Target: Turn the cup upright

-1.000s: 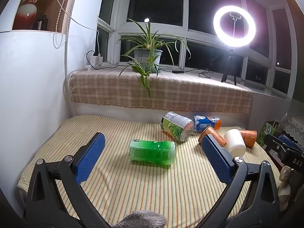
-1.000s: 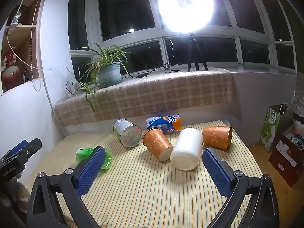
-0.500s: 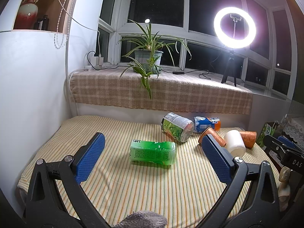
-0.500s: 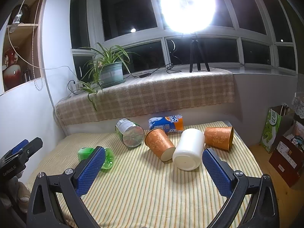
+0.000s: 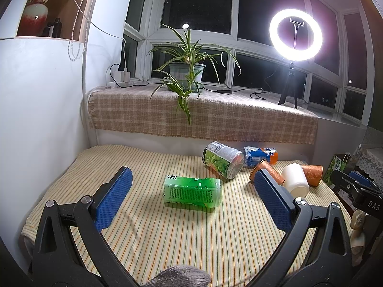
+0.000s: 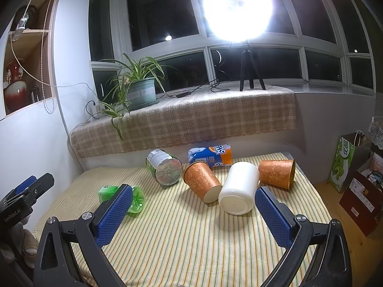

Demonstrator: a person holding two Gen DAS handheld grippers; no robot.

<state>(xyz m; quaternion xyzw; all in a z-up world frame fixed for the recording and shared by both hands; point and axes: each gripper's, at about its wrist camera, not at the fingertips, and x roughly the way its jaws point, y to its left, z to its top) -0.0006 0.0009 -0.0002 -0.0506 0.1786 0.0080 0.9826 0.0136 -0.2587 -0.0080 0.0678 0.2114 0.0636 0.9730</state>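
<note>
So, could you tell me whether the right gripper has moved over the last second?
Yes. The right gripper has eased forward and slightly left: in its own view the white cup has grown a little and shifted right, as has the potted plant.

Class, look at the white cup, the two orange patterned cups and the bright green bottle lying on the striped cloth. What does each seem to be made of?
White cup: probably matte plastic, perhaps ceramic; smooth, opaque, evenly white.
Orange patterned cups: likely paper, with a printed floral pattern, thin rims and a pale base.
Green bottle: translucent plastic; light glows through it, and it has a printed label and moulded base.
</note>
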